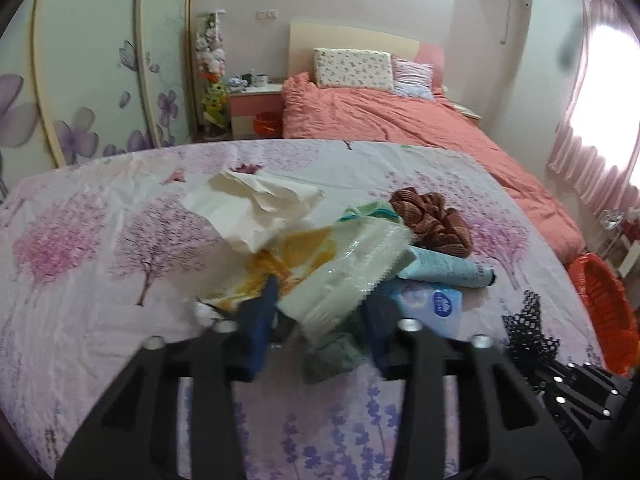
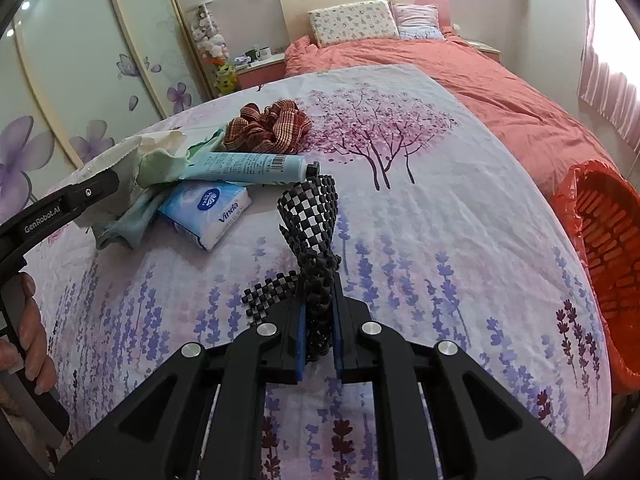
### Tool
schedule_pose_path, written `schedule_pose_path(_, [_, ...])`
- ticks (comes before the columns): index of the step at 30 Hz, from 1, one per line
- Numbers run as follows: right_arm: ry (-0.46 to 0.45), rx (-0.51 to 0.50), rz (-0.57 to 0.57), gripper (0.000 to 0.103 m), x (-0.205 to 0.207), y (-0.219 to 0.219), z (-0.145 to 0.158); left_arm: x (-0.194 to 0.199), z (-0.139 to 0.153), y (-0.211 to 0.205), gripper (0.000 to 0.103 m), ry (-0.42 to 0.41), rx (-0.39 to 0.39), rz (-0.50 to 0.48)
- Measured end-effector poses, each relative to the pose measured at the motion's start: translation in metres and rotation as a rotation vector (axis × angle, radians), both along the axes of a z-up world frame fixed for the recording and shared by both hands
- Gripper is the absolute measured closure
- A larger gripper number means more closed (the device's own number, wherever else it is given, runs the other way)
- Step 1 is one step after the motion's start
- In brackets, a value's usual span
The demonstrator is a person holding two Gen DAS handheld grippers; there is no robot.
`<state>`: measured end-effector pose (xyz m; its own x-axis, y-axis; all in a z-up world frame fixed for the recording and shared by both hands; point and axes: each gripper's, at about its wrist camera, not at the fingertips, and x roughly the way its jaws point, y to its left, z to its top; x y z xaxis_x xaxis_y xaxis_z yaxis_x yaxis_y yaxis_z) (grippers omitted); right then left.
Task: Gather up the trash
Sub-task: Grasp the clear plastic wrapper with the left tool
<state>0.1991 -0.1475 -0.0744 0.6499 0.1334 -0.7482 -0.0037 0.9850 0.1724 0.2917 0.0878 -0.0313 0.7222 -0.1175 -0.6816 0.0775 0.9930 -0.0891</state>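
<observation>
Black mesh netting (image 2: 316,240) is being pinched between the blue pads of the right gripper (image 2: 319,344), whose jaws are pressed together on its bunched lower end; the checkered upper part is standing up and fanning out above the fingers, and a shorter flap is lying on the flowered sheet (image 2: 440,208) just to the left. In the left wrist view, a crinkly plastic wrapper (image 1: 352,276), pale with yellow print, is being gripped by the left gripper (image 1: 320,316), its blue pads (image 1: 260,320) partly closed against the wrapper's sides. A grey-green cloth (image 1: 332,356) is seen lying beneath the wrapper, touching it. A blue tissue pack (image 2: 206,214) is lying just beside the cloth, and a light blue tube (image 2: 248,168) is resting behind the pack, its black cap pointing toward the mesh. Crumpled cream paper (image 1: 256,204) is heaped behind the wrapper, and a red-brown checked cloth (image 2: 268,124) is bunched farther back on the sheet. An orange basket (image 2: 604,240) lined with a red bag is standing off the right edge of the sheet, well apart from the pile. Part of a person's hand (image 2: 32,344) is seen at the left edge, wrapped around the left gripper's handle.
</observation>
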Motion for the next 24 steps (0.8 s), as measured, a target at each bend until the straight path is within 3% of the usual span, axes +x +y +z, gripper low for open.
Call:
schedule_pose_path(4, [-0.001,-0.001,0.000,0.092,0.000,-0.001,0.000,-0.004,0.002,-0.001,0.087,-0.021,-0.022,-0.025])
schedule_pose_path(7, [-0.002,0.000,0.000,0.092,-0.001,-0.001,0.000,-0.008,0.006,-0.001,0.091,-0.042,-0.031,-0.030])
schedule_pose_path(24, [-0.099,0.015,-0.015,0.092,-0.029,-0.010,0.039,-0.045,0.054,-0.003,0.091,-0.123,-0.063,-0.036])
